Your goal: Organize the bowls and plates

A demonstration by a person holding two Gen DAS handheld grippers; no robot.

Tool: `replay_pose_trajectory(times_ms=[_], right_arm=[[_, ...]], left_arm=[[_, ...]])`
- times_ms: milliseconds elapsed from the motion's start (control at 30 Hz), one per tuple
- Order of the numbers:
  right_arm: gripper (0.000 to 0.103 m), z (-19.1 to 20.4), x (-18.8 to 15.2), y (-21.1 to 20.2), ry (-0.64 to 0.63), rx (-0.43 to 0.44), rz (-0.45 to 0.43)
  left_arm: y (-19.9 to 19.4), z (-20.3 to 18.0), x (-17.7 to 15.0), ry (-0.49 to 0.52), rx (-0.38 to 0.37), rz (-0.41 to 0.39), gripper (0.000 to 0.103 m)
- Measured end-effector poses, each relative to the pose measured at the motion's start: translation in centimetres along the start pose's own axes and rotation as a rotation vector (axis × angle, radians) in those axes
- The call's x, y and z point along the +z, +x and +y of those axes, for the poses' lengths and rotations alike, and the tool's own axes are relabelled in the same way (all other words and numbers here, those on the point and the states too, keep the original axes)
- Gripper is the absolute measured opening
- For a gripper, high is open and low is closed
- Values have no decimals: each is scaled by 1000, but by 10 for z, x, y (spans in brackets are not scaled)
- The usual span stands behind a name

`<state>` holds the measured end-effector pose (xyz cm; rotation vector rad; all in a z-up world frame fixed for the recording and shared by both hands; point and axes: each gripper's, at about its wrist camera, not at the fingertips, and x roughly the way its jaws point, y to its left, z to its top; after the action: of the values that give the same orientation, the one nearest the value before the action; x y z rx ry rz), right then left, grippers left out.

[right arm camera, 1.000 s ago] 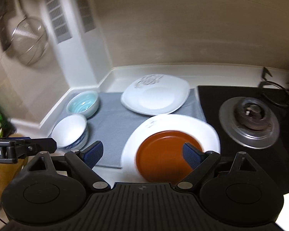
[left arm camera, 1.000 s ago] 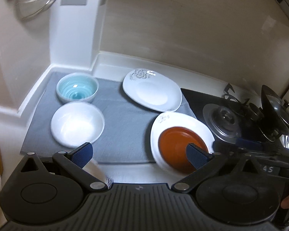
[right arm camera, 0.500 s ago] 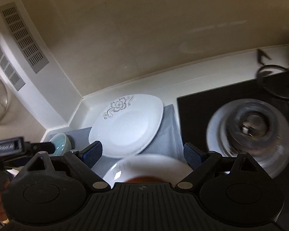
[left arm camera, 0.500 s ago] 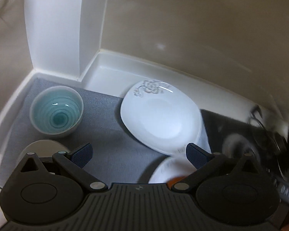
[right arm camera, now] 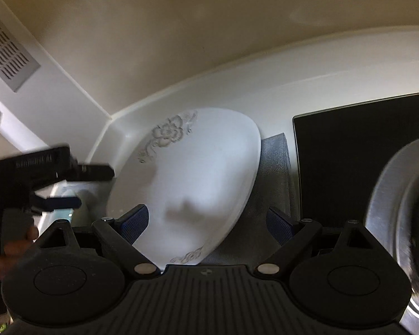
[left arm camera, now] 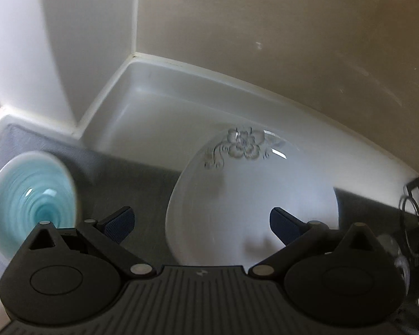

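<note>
A white plate with a grey flower print (left arm camera: 248,195) lies on a grey mat (left arm camera: 142,184) by the back wall; it also shows in the right wrist view (right arm camera: 192,173). My left gripper (left arm camera: 201,224) is open and empty, low over the plate's near left side. My right gripper (right arm camera: 206,222) is open and empty over the plate's near right part. A teal bowl (left arm camera: 33,201) stands on the mat at the left, blurred. The left gripper (right arm camera: 64,192) shows from the side in the right wrist view, at the plate's left edge.
A black gas hob (right arm camera: 349,153) with a steel burner ring (right arm camera: 399,215) lies right of the mat. A white wall column (left arm camera: 42,42) rises behind the teal bowl. A vent grille (right arm camera: 5,53) is on the left wall.
Both grippers have moved forward and down toward the flower plate. The plate with the brown dish and the white bowl have dropped out of view. Both grippers stay open.
</note>
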<state>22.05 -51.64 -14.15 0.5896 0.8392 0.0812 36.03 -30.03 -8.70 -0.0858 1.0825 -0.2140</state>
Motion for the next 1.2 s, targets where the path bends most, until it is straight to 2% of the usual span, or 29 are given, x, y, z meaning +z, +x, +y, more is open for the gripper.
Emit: replay_pose_trajectory(times_ms=[200,267,300,333,367,400,467,533,633,900,967,1033,1100,1167,1200], right_arm=[[92,-2,6,27,-17,27,42],[86,-1,6,34,-32,33,47],[79,-2,6,37,-43,36,47],[67,-1,5,40,-55,28,46],[56,-1,4,42,-67,-2,41],[52,-2,4,42,-77,-21,25],[30,-7,5,42,-80,-45,10],[22,-14,7,41,-67,-44,0],[21,-21,8,42,-45,-33,-13],[21,-29,10,40,-33,-63,-81],[23,-32,13,40,-23,-53,-81],[25,-34,14,41,-17,-40,-81],[28,-36,13,40,-18,-31,-85],[28,-38,13,41,-19,-28,-86],[29,-38,13,41,-22,-26,-85]], left_arm=[[27,-4,14,7,-35,8,103],[37,-6,17,16,-40,11,102],[40,-7,19,18,-45,12,98],[43,-8,20,18,-51,15,86],[46,-9,22,18,-53,22,83],[48,-10,23,18,-32,26,77],[52,-9,25,21,-3,23,65],[53,-4,26,11,12,31,46],[49,-1,20,21,32,34,29],[34,-6,-8,121,-15,102,30],[36,-2,-9,93,-40,111,33],[43,2,-6,20,-65,132,44],[44,-1,-8,-13,-84,123,48],[43,-8,-7,3,-54,113,47],[41,-11,-9,12,-29,107,42]])
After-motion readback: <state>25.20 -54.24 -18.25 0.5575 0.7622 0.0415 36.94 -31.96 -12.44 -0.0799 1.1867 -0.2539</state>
